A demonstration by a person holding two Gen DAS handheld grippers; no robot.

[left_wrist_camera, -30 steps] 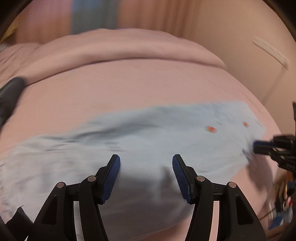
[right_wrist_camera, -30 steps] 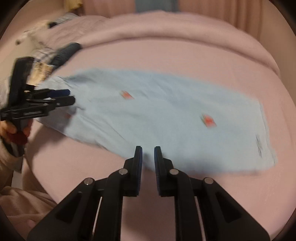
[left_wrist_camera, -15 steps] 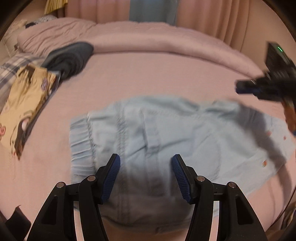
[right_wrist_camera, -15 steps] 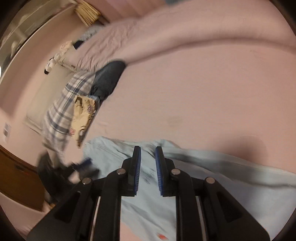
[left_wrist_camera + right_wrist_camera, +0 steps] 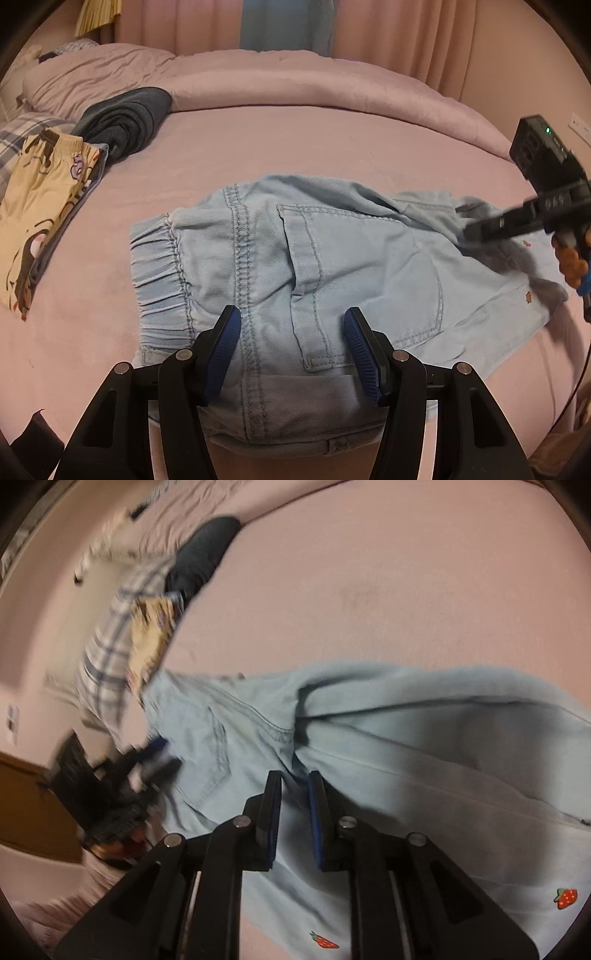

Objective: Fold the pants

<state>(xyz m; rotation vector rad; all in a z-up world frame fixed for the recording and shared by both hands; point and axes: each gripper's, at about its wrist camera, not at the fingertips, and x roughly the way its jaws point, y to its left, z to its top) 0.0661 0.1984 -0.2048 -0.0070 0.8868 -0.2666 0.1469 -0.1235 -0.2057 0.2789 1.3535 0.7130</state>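
Observation:
Light blue denim pants (image 5: 332,258) with small strawberry prints lie on the pink bed, elastic waistband to the left, back pocket up, legs running right. My left gripper (image 5: 291,332) is open and empty, just above the seat of the pants. My right gripper (image 5: 293,794) has its jaws a narrow gap apart over a fold of the pants (image 5: 406,757); whether it pinches cloth cannot be told. In the left wrist view it (image 5: 469,234) sits at the crumpled leg fabric on the right. The left gripper (image 5: 155,760) shows blurred at the waist end in the right wrist view.
A yellow printed garment (image 5: 40,206), plaid cloth (image 5: 22,133) and a dark folded garment (image 5: 125,118) lie at the bed's left side. A rolled pink duvet (image 5: 295,81) runs along the back. Curtains hang behind. Bare pink sheet (image 5: 332,144) lies beyond the pants.
Both grippers swung along the pants. The left gripper came over the waist and seat. The right gripper dropped down onto the leg fabric, which is now bunched there.

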